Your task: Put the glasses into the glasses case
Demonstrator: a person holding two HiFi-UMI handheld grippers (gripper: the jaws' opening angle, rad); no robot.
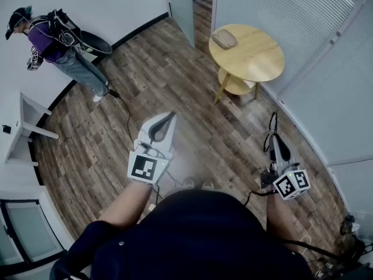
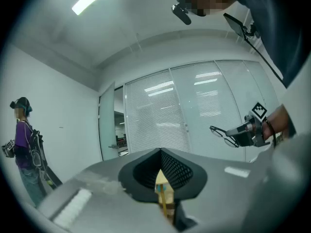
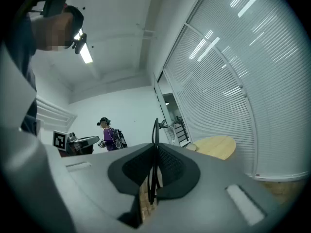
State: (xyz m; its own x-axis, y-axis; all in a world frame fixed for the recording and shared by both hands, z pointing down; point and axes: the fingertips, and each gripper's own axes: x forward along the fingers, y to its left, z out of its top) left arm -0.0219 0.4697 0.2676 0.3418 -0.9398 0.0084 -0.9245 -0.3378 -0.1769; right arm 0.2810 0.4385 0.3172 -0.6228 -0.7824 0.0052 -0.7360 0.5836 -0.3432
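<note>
Glasses (image 1: 271, 128) are held in the right gripper (image 1: 276, 140) in the head view, well apart from the case (image 1: 224, 38) on the table (image 1: 262, 60). In the left gripper view, the left gripper (image 2: 160, 153) is closed on nothing. In the right gripper view, the glasses are pinched between the jaws.

Open floor (image 1: 175, 86) to round table (image 1: 256, 60); case (image 1: 224, 38) atop.

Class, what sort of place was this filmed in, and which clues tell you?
Probably an office interior: glass partition walls fitted with blinds, a wood-plank floor, and a small round wooden table beside the partition.
</note>
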